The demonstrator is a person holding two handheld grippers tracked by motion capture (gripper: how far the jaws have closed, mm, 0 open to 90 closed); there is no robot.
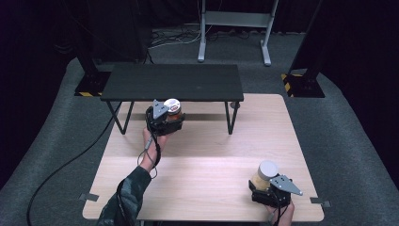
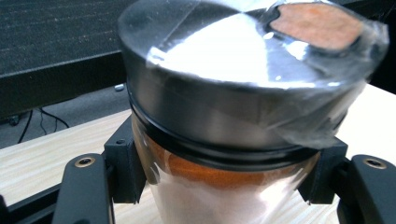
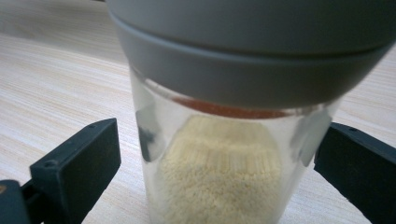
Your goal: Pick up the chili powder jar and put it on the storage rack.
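— The clear glass jar of orange-red spice with a shiny silver lid under plastic wrap [image 2: 243,93]: where is it?

— In my left gripper [image 1: 165,118]. My two black jaws pinch its glass body just under the lid, one pad on each side. From the high view I hold it at the far left part of the pale wooden table [image 1: 207,150], just in front of the low black shelf on thin metal legs [image 1: 173,81]. The jar stands roughly upright, its lid facing up.

— And your other hand?

— My right gripper [image 1: 269,190] sits near the front right corner of the table, well apart from the left one. Between its jaws stands a clear glass jar of pale yellow grains with a grey matte lid [image 3: 243,140]. The left pad stands a little off the glass. The right pad is at the jar's edge, but I cannot tell if it presses. The jar seems to rest on the wood.
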